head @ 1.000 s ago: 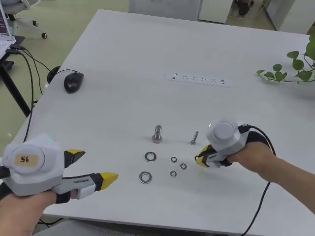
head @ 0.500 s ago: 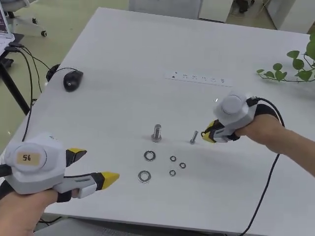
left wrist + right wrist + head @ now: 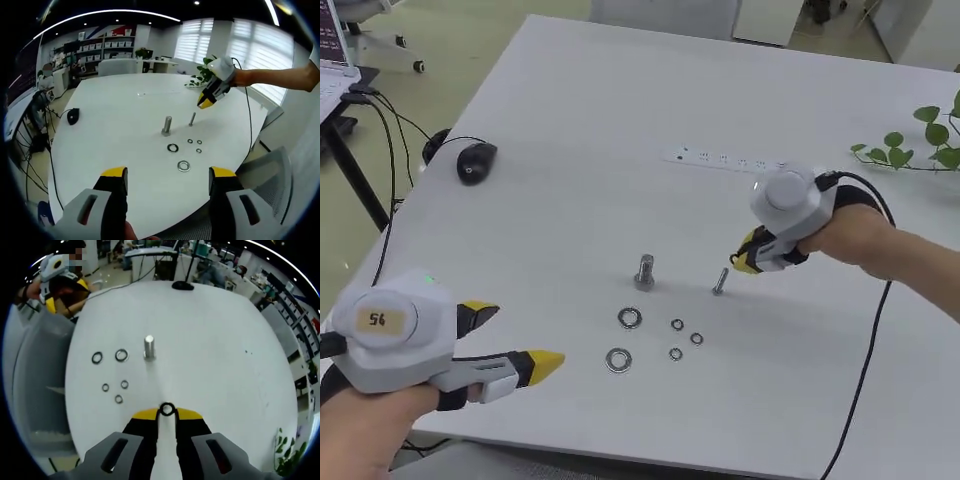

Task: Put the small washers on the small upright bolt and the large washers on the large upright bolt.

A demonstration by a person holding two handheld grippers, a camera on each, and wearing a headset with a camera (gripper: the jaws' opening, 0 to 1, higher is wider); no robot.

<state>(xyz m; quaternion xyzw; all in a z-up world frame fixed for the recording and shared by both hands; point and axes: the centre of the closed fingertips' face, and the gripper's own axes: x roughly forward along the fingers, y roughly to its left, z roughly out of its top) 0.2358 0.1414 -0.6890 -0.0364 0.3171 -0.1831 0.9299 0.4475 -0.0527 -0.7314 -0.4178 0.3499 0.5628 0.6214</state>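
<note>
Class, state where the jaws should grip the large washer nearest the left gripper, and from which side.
Probably its outer rim, from above: the large washer lies flat and thin on the table, so only opposite edges offer purchase.

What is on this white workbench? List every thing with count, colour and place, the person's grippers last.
white table: one, white, beneath everything.
large upright steel bolt: one, silver, mid-table.
small upright steel bolt: one, silver, right of the large bolt.
large flat steel washers: two, silver, lying before the large bolt.
small loose steel washers: three, silver, lying before the small bolt.
held small washer: one, dark-looking, pinched in the right gripper's jaw tips.
white power strip: one, white, far side.
black computer mouse: one, black, left edge.
green leafy plant: one, green, far right.
left gripper: one, white and yellow, open, near left.
right gripper: one, white and yellow, shut, beside the small bolt's top.
</note>
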